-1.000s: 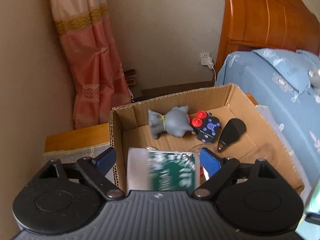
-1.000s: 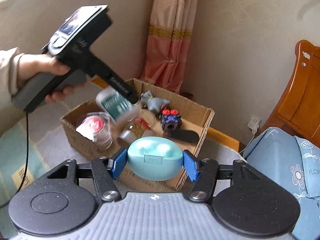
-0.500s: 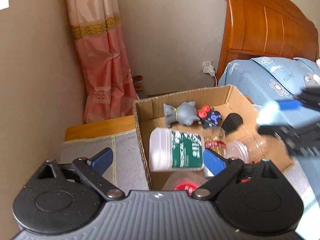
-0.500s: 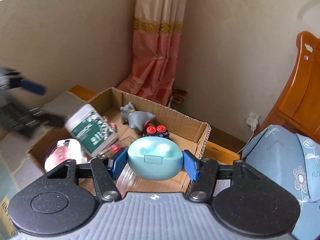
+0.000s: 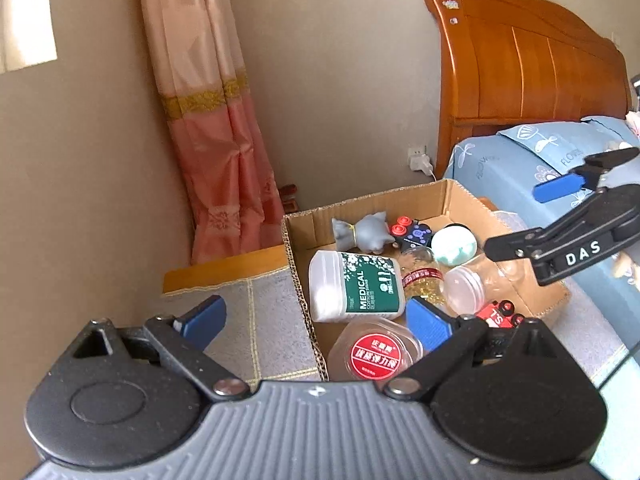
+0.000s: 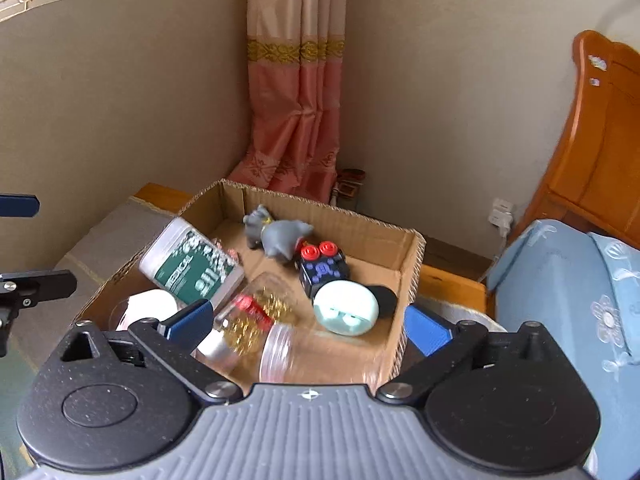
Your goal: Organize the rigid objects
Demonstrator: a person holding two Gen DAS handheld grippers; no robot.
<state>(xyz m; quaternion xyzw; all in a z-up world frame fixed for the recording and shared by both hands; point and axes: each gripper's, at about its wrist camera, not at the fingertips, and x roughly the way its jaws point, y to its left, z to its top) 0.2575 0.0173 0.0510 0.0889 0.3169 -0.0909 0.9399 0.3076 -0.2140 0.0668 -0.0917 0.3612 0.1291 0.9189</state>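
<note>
A cardboard box [image 5: 400, 199] [image 6: 412, 264] holds the objects. Inside lie a white cotton jar with a green label [image 5: 360, 286] [image 6: 192, 266], a teal earbud case [image 5: 454, 245] [image 6: 346, 307], a grey cat toy [image 5: 362, 232] [image 6: 276, 234], a dark cube with red buttons [image 5: 412, 234] [image 6: 322, 266], a jar of gold beads [image 6: 256, 316], a clear jar [image 5: 476, 284] and a red-lidded tub [image 5: 374, 354]. My left gripper [image 5: 316, 320] is open and empty above the box's near corner. My right gripper [image 6: 308, 326] is open and empty above the box, and shows in the left wrist view [image 5: 560, 216].
The box sits on a grey mat [image 5: 264, 320] on a wooden stand. A bed with blue floral bedding [image 6: 568, 280] and a wooden headboard [image 5: 528, 76] is to the right. A pink curtain [image 5: 224, 160] hangs in the corner behind.
My left gripper let go of the cotton jar, which now lies in the box. My right gripper opened and the teal case dropped into the box. Both grippers drew back.
</note>
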